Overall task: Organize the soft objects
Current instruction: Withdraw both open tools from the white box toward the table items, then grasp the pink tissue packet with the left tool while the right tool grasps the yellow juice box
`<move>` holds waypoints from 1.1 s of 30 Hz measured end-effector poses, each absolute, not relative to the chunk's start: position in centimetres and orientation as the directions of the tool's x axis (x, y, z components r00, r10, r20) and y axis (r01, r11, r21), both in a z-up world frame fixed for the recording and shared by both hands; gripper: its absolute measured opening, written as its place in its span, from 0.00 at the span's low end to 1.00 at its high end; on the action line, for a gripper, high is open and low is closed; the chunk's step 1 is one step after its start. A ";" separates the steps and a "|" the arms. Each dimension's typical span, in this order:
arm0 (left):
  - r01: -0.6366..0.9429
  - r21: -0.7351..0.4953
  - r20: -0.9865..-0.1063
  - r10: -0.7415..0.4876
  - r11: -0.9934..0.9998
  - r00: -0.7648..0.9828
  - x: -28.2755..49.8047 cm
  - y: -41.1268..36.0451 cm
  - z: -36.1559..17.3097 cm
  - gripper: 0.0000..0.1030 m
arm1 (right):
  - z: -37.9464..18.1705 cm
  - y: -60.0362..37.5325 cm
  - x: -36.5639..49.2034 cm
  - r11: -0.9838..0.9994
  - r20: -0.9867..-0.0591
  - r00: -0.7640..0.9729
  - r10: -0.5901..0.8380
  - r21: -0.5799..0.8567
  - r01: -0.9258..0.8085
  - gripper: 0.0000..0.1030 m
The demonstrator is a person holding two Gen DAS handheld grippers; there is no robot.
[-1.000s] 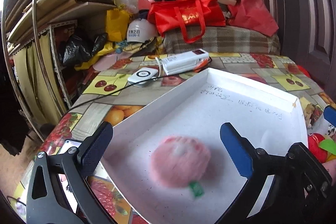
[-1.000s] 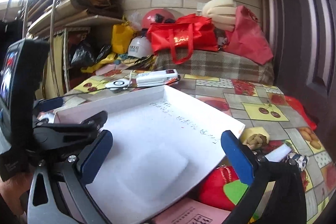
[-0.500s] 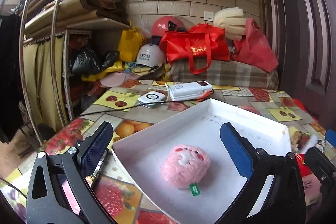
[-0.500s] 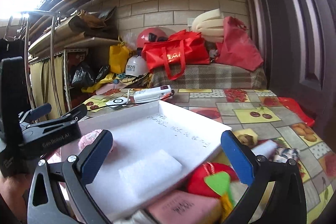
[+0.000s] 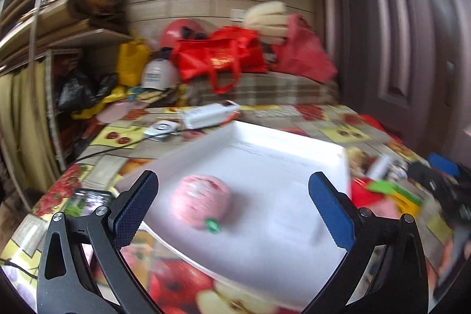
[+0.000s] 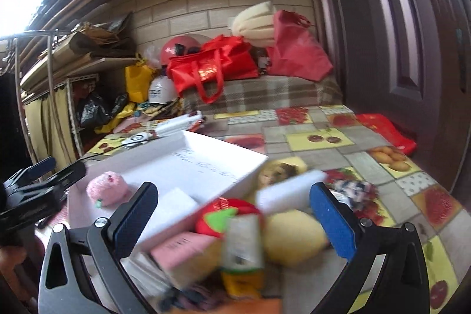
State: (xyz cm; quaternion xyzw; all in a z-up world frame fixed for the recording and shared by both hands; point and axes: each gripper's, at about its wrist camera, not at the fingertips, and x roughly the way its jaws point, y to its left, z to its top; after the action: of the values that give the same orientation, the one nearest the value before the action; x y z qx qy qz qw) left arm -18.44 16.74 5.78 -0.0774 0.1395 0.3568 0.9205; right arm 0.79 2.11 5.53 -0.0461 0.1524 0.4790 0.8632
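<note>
- Since half a second ago, both cameras have swung right: the heap of soft things beside the tray now fills the right wrist view, and the pink toy sits further left between the left gripper's fingers
- The left gripper hangs above the near edge of the shallow white foam tray, its blue-padded fingers spread wide with nothing between them
- The round pink plush toy with a green tag lies on the tray floor near its left front corner, touching neither finger
- The right gripper is held over the heap, its fingers also spread wide and empty
- Below it lie a red plush strawberry with a green leaf, a pale yellow rounded sponge, a white rectangular foam block and a pink flat pad, all crowded together just off the tray's right edge
- A fruit-print oilcloth covers the table
</note>
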 end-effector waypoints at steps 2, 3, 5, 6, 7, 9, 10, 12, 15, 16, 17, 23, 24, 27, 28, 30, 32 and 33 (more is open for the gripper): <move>-0.628 -0.029 -0.323 0.587 0.778 0.742 -18.0 15.3 5.8 1.00 | 5.5 0.8 1.6 0.555 -0.314 0.511 0.800 0.066 -0.829 1.00; -0.603 -0.024 -0.328 0.563 0.798 0.759 -17.8 14.8 5.8 1.00 | 5.6 0.1 2.0 0.567 -0.318 0.521 0.792 0.066 -0.821 1.00; -0.545 -0.009 -0.342 0.509 0.839 0.790 -17.0 13.7 5.9 1.00 | 5.7 -1.5 3.4 0.600 -0.328 0.551 0.767 0.064 -0.798 1.00; -0.523 -0.003 -0.347 0.490 0.852 0.800 -16.8 13.3 5.8 1.00 | 5.8 -2.6 4.5 0.623 -0.337 0.570 0.750 0.069 -0.779 1.00; -0.497 0.004 -0.355 0.466 0.868 0.810 -16.4 12.9 5.7 1.00 | 5.9 -3.4 5.3 0.638 -0.348 0.581 0.736 0.071 -0.767 1.00; -0.443 0.023 -0.377 0.418 0.896 0.826 -15.5 12.0 5.6 1.00 | 5.5 -4.5 6.7 0.666 -0.391 0.595 0.702 0.065 -0.743 0.99; -0.426 0.026 -0.386 0.402 0.904 0.830 -15.2 11.7 5.6 1.00 | 5.3 -5.0 7.5 0.668 -0.422 0.584 0.693 0.073 -0.740 0.99; -0.386 0.018 -0.408 0.359 0.923 0.839 -14.4 11.1 5.4 1.00 | 5.2 -5.9 8.5 0.655 -0.443 0.553 0.706 0.111 -0.747 0.98; -0.355 0.021 -0.429 0.329 0.935 0.841 -13.5 10.4 5.4 1.00 | 5.3 -6.2 8.1 0.592 -0.429 0.492 0.757 0.132 -0.795 0.94; -0.352 0.034 -0.432 0.332 0.935 0.839 -13.3 10.0 5.3 0.99 | 5.4 -5.7 7.2 0.545 -0.423 0.457 0.782 0.109 -0.831 0.93; -0.349 0.046 -0.434 0.333 0.936 0.837 -13.1 9.8 5.3 0.99 | 5.4 -5.3 6.5 0.522 -0.420 0.444 0.791 0.085 -0.849 0.93; -0.346 0.041 -0.451 0.326 0.937 0.831 -12.9 9.9 5.0 0.93 | 4.7 -1.0 2.9 0.355 -0.465 0.296 0.835 0.043 -0.934 0.55; -0.345 0.041 -0.454 0.325 0.938 0.829 -12.9 9.9 4.9 0.91 | 4.3 -0.1 2.8 0.343 -0.493 0.279 0.825 0.044 -0.938 0.48; -0.330 0.066 -0.477 0.320 0.942 0.819 -12.4 9.5 4.6 0.87 | 3.4 1.8 3.0 0.325 -0.559 0.238 0.794 0.060 -0.944 0.23; -0.321 0.080 -0.484 0.319 0.944 0.815 -12.2 9.3 4.5 0.87 | 3.3 1.9 3.3 0.317 -0.565 0.219 0.796 0.080 -0.945 0.23; -0.297 0.113 -0.502 0.312 0.948 0.807 -11.5 8.6 4.2 0.86 | 3.3 1.1 4.0 0.341 -0.558 0.224 0.799 0.112 -0.933 0.23; -0.262 0.132 -0.518 0.291 0.956 0.804 -10.6 7.9 4.0 0.86 | 3.4 -0.4 5.3 0.393 -0.554 0.255 0.793 0.144 -0.908 0.23; -0.252 0.133 -0.523 0.284 0.959 0.803 -10.2 7.8 3.9 0.86 | 3.4 -1.1 5.7 0.418 -0.553 0.274 0.787 0.152 -0.896 0.23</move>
State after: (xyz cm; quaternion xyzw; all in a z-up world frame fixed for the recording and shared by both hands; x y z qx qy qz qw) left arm -10.19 7.80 3.89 0.0286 0.2800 0.1410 0.9492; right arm 5.73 -1.05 3.35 -0.0952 0.2849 0.5311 0.7923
